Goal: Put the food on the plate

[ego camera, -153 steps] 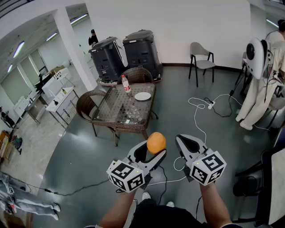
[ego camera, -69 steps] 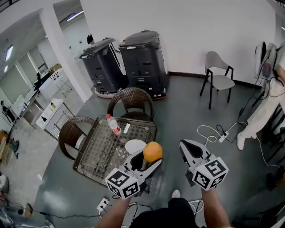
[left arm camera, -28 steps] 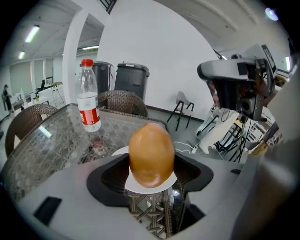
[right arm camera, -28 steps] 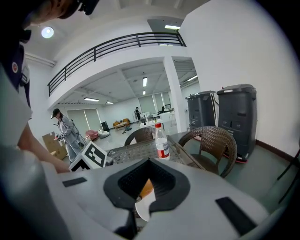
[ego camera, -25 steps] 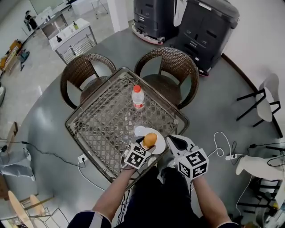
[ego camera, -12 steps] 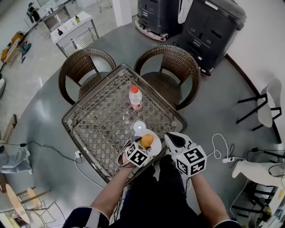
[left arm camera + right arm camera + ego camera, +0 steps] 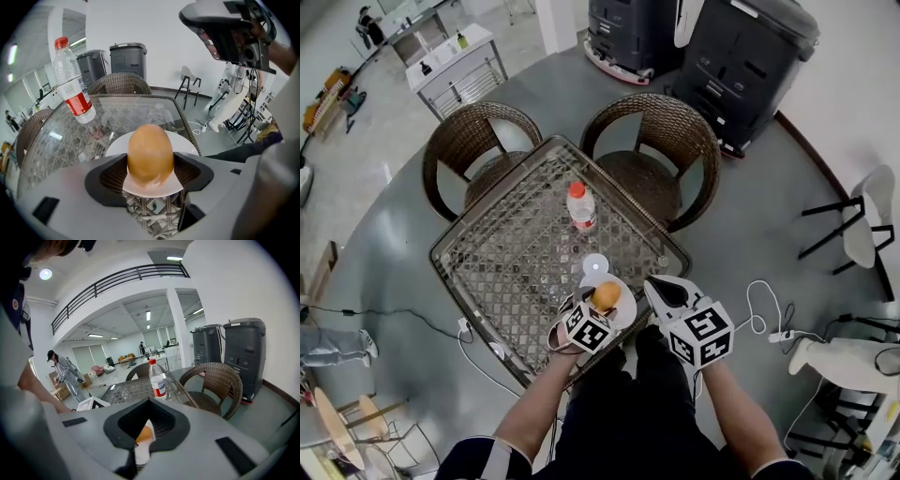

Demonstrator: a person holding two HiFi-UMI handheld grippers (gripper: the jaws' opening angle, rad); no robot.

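Observation:
An orange (image 7: pixel 604 295) sits between the jaws of my left gripper (image 7: pixel 598 306), which is shut on it. It hangs just over a white plate (image 7: pixel 624 307) at the near right edge of the wicker glass-topped table (image 7: pixel 502 272). In the left gripper view the orange (image 7: pixel 150 152) fills the gap of the left gripper (image 7: pixel 150 163), with the plate (image 7: pixel 186 140) right beneath; whether they touch I cannot tell. My right gripper (image 7: pixel 662 292) hovers shut and empty beside the plate. Through the right gripper (image 7: pixel 148 405) I glimpse the orange (image 7: pixel 144 433).
A water bottle (image 7: pixel 578 206) with a red cap stands mid-table, and a small white disc (image 7: pixel 596 265) lies just beyond the plate. Two wicker chairs (image 7: pixel 478 141) (image 7: pixel 661 131) flank the far sides. Black machines (image 7: pixel 750 47) stand behind. A cable and power strip (image 7: pixel 769 319) lie on the floor at right.
The person has walked up to the table carrying the orange. Over the last second the left gripper settled slightly lower and leftward over the plate, still shut on the orange.

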